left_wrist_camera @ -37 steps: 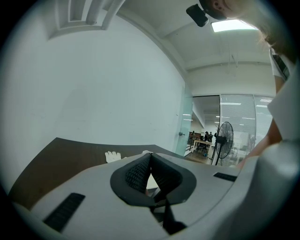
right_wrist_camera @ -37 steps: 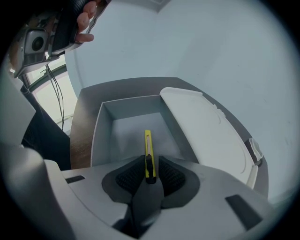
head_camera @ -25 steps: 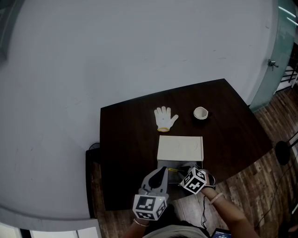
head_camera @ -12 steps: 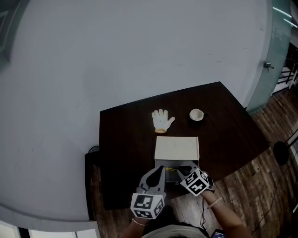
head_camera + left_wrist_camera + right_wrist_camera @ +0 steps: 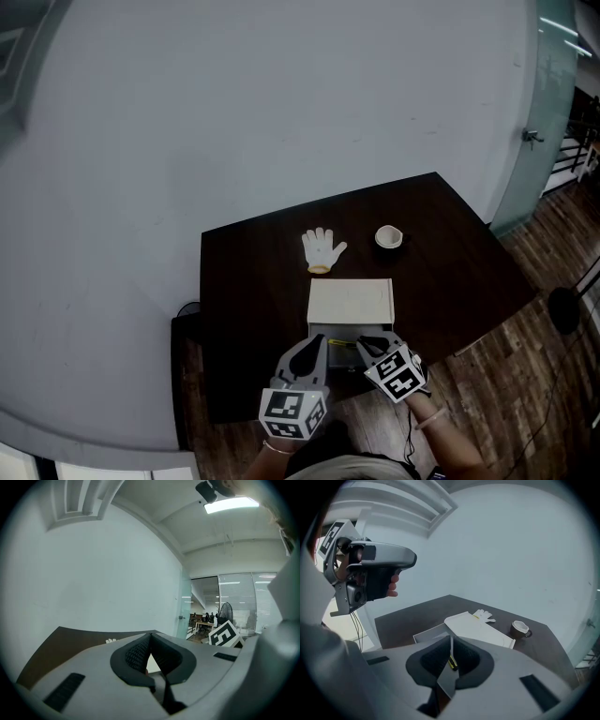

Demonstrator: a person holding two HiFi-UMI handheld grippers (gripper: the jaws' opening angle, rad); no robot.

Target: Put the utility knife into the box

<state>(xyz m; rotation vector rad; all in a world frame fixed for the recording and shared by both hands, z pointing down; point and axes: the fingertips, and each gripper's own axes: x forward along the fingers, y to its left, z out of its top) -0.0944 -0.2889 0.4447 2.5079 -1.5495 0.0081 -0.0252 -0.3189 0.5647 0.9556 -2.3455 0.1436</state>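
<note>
The utility knife [image 5: 451, 662] lies inside the open box [image 5: 323, 330] at the near edge of the surface [image 5: 244, 281]. The box's white lid [image 5: 351, 301] is folded back. Left gripper [image 5: 150, 636]: jaws closed, empty, beside the box. Right gripper [image 5: 451, 638]: jaws closed, empty, above the box. A glove [image 5: 322, 249] and a cup [image 5: 388, 237] lie beyond the lid.

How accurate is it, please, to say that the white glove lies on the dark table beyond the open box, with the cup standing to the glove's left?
Not quite: the cup stands to the right of the white glove, not to its left, as the head view shows. The rest holds: both sit on the dark table, beyond the open box.
</note>
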